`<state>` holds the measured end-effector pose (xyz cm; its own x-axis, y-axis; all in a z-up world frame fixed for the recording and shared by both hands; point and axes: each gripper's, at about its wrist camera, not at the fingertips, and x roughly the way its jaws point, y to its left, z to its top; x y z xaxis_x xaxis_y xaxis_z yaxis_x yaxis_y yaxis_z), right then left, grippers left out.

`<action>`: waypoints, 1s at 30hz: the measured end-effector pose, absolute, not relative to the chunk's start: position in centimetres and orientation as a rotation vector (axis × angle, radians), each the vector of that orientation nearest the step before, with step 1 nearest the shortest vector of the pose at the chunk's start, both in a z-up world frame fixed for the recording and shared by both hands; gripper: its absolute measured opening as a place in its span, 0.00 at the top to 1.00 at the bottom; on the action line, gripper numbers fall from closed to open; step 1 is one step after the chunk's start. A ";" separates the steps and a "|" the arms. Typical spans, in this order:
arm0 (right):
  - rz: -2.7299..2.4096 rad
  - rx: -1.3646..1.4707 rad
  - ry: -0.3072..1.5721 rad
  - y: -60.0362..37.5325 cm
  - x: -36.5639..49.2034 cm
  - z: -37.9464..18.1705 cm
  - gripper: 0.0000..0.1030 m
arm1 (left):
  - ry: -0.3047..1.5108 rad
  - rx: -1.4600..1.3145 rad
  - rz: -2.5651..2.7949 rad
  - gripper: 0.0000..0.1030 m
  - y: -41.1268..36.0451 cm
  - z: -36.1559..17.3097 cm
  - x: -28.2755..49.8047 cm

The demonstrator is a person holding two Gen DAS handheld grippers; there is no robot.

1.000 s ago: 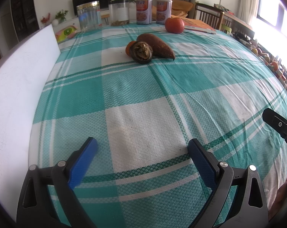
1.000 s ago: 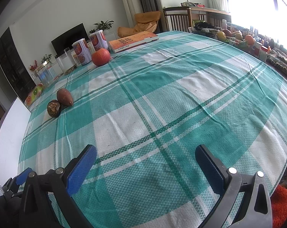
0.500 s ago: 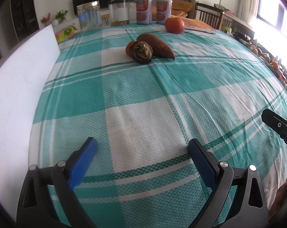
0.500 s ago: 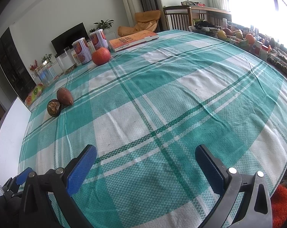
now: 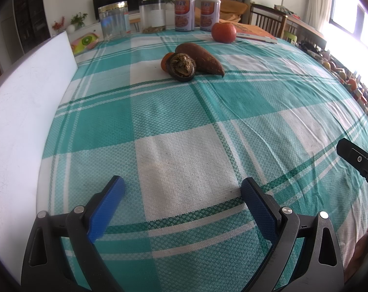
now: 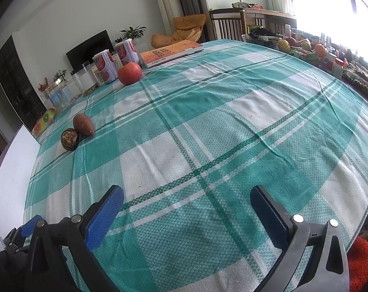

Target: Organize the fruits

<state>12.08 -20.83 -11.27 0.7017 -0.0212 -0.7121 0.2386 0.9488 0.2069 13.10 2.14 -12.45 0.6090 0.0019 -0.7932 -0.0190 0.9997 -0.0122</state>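
Note:
A dark round fruit [image 5: 182,67] lies on the green checked tablecloth [image 5: 184,126], touching a brown sweet potato [image 5: 201,57]; a small orange [image 5: 166,60] peeks out behind them. A red-orange fruit [image 5: 223,32] sits farther back. The right wrist view shows the dark fruit [image 6: 69,138], the sweet potato [image 6: 83,124] and the red-orange fruit [image 6: 129,72]. My left gripper [image 5: 182,194] is open and empty, low over the near cloth. My right gripper [image 6: 187,206] is open and empty, far from the fruit.
A white board [image 5: 20,121] runs along the table's left edge. Two clear jars [image 5: 114,20], two printed cans [image 5: 185,14] and an orange book [image 5: 255,32] stand at the back. Chairs and a cluttered side table [image 6: 303,46] lie to the right.

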 end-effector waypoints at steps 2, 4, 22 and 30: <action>-0.147 0.295 0.784 -20.8 12.1 -11.2 0.00 | 0.916 -0.020 0.012 0.06 2.1 -12.5 13.1; -0.146 0.294 0.784 -20.8 12.1 -11.2 0.00 | 0.916 -0.020 0.012 0.06 2.1 -12.5 13.1; -0.127 0.315 0.797 -21.0 12.1 -11.5 0.00 | 0.901 -0.215 -0.045 0.06 4.9 -11.7 12.9; -0.114 0.324 0.820 -21.0 12.5 -11.9 0.00 | 0.899 -0.374 0.078 0.07 5.6 -9.6 20.7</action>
<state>12.47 -21.02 -11.91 0.6791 0.0247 -0.7336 0.2240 0.9448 0.2391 20.67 5.65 -9.64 0.6240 -0.0888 -0.7764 -0.2216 0.9326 -0.2848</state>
